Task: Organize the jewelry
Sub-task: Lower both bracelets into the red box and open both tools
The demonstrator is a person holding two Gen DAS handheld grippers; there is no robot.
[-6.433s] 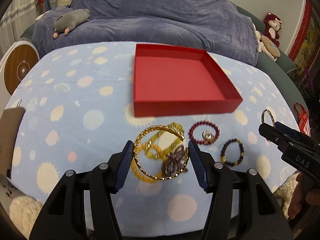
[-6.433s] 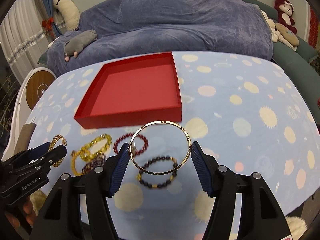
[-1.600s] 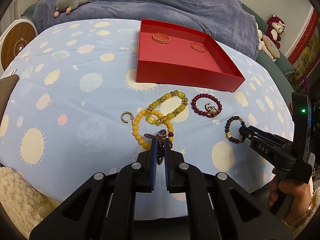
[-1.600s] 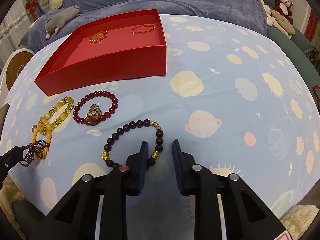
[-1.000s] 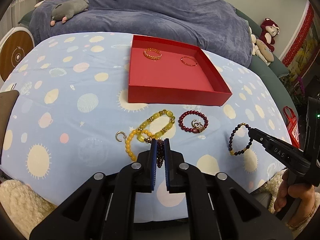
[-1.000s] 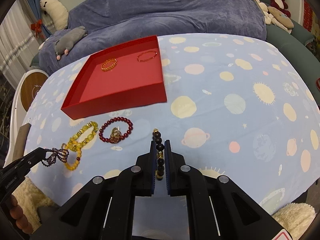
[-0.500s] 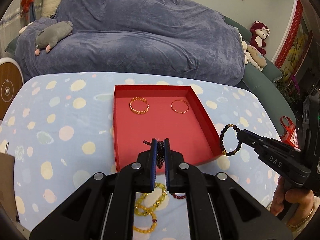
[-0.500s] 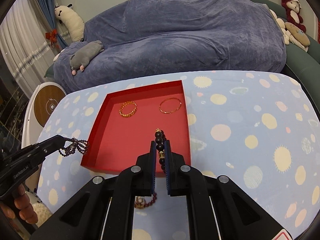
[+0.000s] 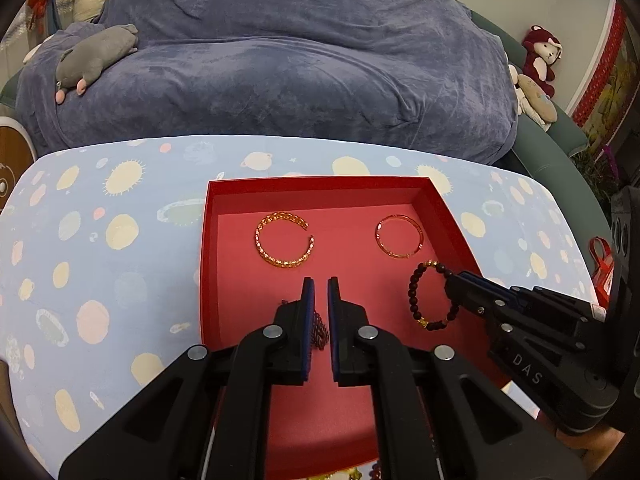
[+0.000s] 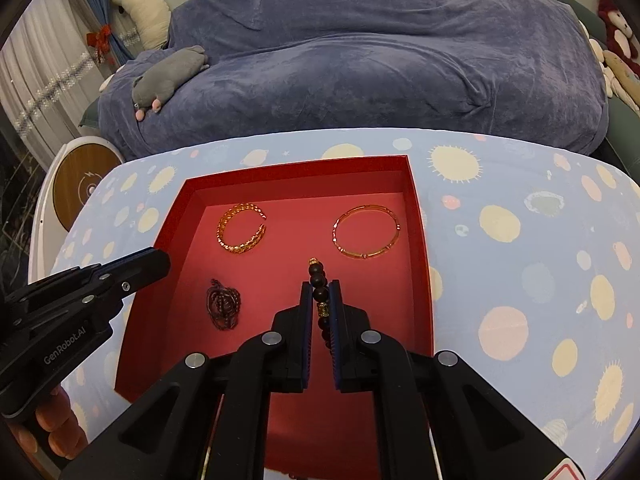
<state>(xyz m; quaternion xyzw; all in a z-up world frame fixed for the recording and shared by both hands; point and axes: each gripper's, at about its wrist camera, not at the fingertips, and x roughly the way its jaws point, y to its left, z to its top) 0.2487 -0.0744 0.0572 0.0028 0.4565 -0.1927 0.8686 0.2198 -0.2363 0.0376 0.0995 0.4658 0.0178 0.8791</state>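
Note:
A red tray (image 9: 204,264) (image 10: 420,240) sits on the spotted blue tablecloth. In it lie a gold chain cuff (image 9: 285,245) (image 10: 241,229) and a thin gold bangle (image 9: 399,236) (image 10: 367,231). My right gripper (image 10: 321,292) (image 9: 454,280) is shut on a dark bead bracelet (image 10: 319,280) (image 9: 430,300), held over the tray's right half. The purple beaded bracelet (image 10: 223,304) (image 9: 319,330) lies bunched on the tray floor. My left gripper (image 9: 321,286) (image 10: 160,258) hovers just above it, jaws slightly apart and empty.
A blue-covered sofa (image 9: 280,60) with a grey plush toy (image 9: 96,56) stands behind the table. Stuffed toys (image 9: 538,68) sit at the far right. A round wooden-faced device (image 10: 80,188) stands left of the table. More bead bracelets peek below the tray's near edge (image 9: 352,474).
Both grippers moved forward and down over the tray. The left gripper let go of the purple bracelet, which now lies in the tray. The right still holds the dark bracelet.

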